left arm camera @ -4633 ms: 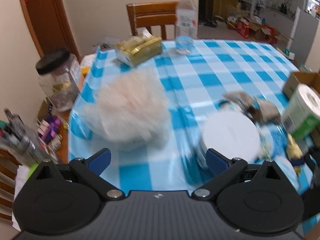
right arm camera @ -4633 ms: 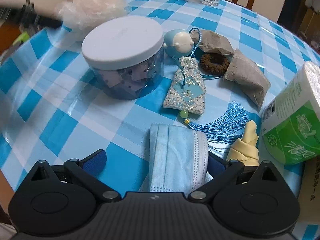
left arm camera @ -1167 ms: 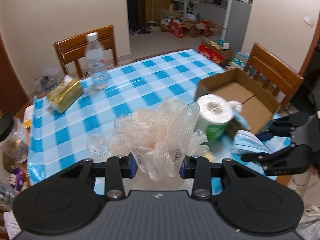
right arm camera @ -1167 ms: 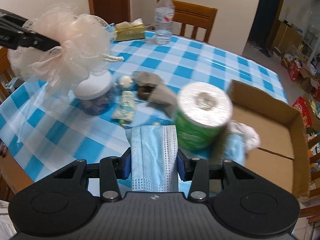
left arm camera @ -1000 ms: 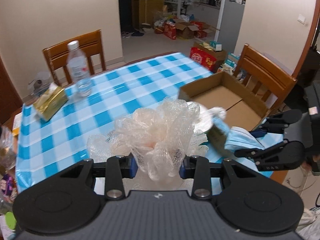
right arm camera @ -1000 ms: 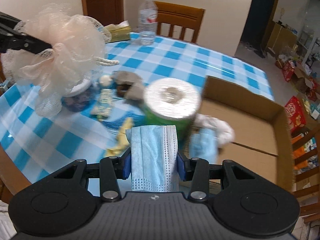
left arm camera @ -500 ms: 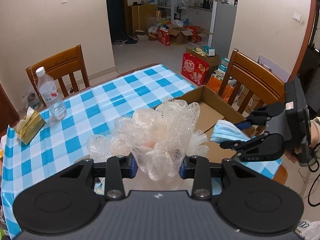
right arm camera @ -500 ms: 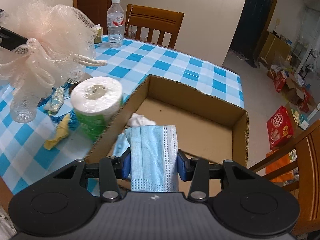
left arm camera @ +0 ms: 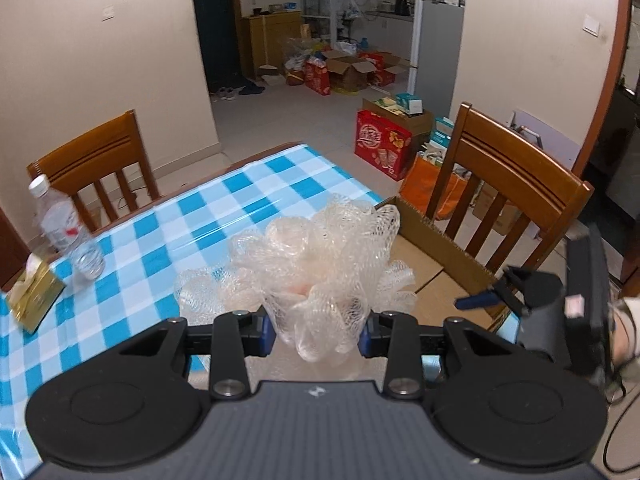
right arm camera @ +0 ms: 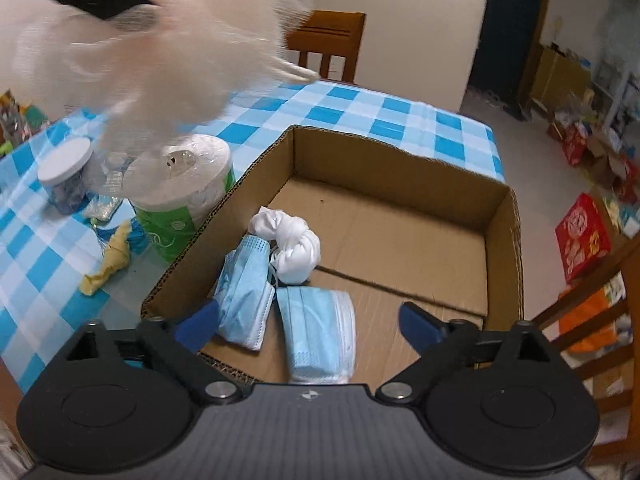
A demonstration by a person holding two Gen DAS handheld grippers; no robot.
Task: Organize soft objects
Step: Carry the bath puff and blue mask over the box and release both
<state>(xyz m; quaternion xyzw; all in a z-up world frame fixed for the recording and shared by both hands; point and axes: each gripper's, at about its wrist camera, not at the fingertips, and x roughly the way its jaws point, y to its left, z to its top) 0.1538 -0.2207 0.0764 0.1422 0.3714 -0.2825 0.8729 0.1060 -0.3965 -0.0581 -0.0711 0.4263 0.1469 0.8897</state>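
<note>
Left claw clamped on peach mesh bath pouf, held above checkered desk near cardboard box. Right claw opening wide over box, nothing gripped. Blue face mask lies in box beside second mask and white cloth bundle.

Bath pouf: translucent peach plastic netting, ruffled. Cardboard box: matt brown corrugated board, holding 2 pleated blue non-woven masks and a knotted white cloth. Tablecloth is glossy checked vinyl, chair varnished wood, gripper body matt black ribbed plastic.
</note>
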